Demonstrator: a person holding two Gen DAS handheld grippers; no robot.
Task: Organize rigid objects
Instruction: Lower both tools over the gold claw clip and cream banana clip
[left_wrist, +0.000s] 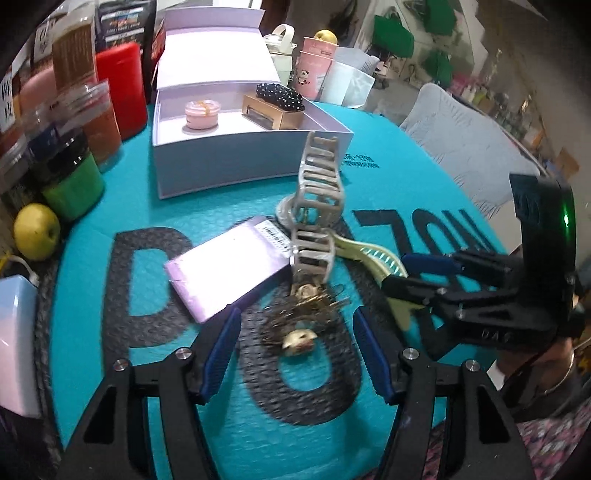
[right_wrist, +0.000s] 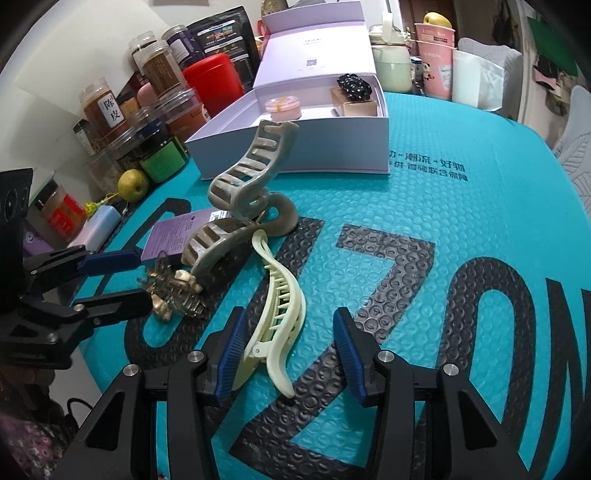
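Observation:
A gold wire hair clip (left_wrist: 306, 325) (right_wrist: 173, 291) lies on the teal bubble mat (left_wrist: 406, 192). My left gripper (left_wrist: 297, 310) (right_wrist: 146, 277) is open around it, with its blue pads (left_wrist: 221, 354) clear of the clip. A cream banana clip (right_wrist: 280, 306) (left_wrist: 369, 254) lies between the fingers of my right gripper (right_wrist: 289, 312) (left_wrist: 394, 271). That gripper is open too, its left pad (right_wrist: 229, 354) right beside the clip's lever end. A large beige claw clip (left_wrist: 317, 206) (right_wrist: 240, 192) stands just beyond, next to a lavender card (left_wrist: 221, 269).
An open white box (left_wrist: 251, 162) (right_wrist: 295, 151) behind holds a pink jar (left_wrist: 202, 114), a gold box (left_wrist: 273, 110) and a black dotted scrunchie (left_wrist: 280, 96). Several jars (left_wrist: 74, 184) and a yellow apple (left_wrist: 37, 230) line the left edge. Pink cups (right_wrist: 436, 55) stand at the back.

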